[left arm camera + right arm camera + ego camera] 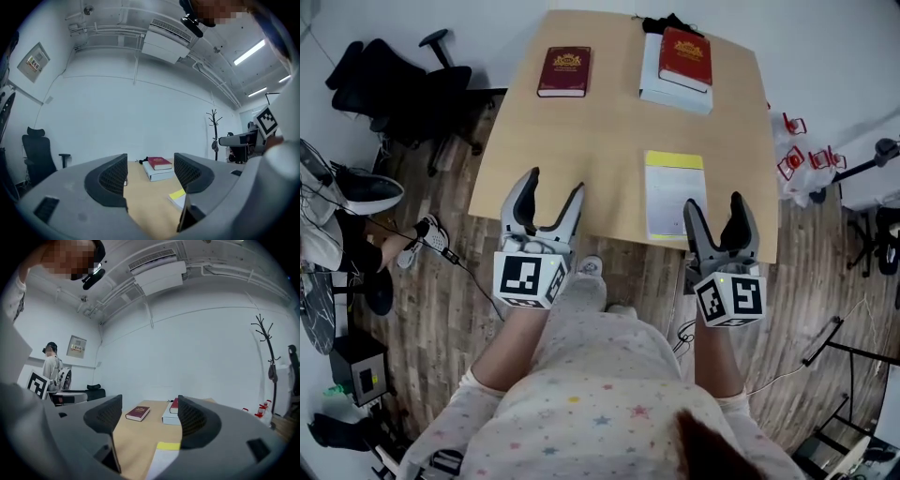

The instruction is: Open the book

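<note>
Three closed books lie on the wooden table [609, 141]. One dark red book [563, 71] lies alone at the far left. Another red book [684, 58] rests on a thick white book [673, 97] at the far right. A white book with a yellow strip [674, 192] lies near the front edge. My left gripper [555, 183] hovers open at the front left edge, nothing between its jaws. My right gripper [713, 202] stands open beside the yellow-strip book's near right corner, also empty. The left gripper view shows the stack [159, 164]; the right gripper view shows the lone red book [138, 413].
A black office chair [403, 84] stands left of the table, with shoes and cables on the wood floor. Red objects [797, 159] sit by the table's right side. A coat rack [214, 129] stands at the wall. A person [51, 369] stands far off.
</note>
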Available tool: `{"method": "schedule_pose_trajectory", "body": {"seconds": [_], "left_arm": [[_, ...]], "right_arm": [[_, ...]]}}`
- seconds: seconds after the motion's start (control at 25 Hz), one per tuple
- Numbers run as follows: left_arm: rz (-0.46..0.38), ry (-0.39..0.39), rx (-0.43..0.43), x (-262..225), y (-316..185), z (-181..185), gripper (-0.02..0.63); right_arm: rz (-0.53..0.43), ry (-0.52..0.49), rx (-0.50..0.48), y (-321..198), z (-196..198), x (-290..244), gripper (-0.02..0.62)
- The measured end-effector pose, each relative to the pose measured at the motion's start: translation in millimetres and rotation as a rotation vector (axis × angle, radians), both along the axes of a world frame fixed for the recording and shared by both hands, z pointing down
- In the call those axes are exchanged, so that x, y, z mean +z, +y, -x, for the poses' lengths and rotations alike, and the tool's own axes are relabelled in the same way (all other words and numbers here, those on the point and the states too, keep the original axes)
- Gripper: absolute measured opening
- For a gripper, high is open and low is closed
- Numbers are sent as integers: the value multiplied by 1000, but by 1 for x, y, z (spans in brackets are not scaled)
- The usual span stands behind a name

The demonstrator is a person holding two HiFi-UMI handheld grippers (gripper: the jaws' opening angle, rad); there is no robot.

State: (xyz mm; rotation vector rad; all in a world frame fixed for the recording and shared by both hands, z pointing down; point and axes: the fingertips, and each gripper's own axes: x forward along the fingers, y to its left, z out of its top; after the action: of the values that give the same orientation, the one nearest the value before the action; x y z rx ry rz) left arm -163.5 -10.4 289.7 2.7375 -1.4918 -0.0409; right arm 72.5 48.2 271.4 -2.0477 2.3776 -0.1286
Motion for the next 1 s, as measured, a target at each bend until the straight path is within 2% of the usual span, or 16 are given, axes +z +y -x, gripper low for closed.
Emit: {"method": "schedule_pose_trajectory", "body": {"seconds": [0.24, 0.32, 0.56, 0.72, 1.0], "left_arm": [[1, 8, 47, 3, -61, 3, 287], [1, 7, 59, 4, -75, 3, 287], [19, 5, 64, 9, -105, -2, 287], [26, -1, 38, 11, -119, -9, 287], [48, -4, -29, 16, -133, -19, 287]], "right_arm": [[-14, 6, 27, -53, 11, -5, 368], [-18, -6, 39, -64, 12, -4, 338], [-1, -8, 60, -89, 4, 2, 338], [15, -26, 54, -105, -8, 4, 344], [32, -46, 3, -128, -25, 7, 307]]}}
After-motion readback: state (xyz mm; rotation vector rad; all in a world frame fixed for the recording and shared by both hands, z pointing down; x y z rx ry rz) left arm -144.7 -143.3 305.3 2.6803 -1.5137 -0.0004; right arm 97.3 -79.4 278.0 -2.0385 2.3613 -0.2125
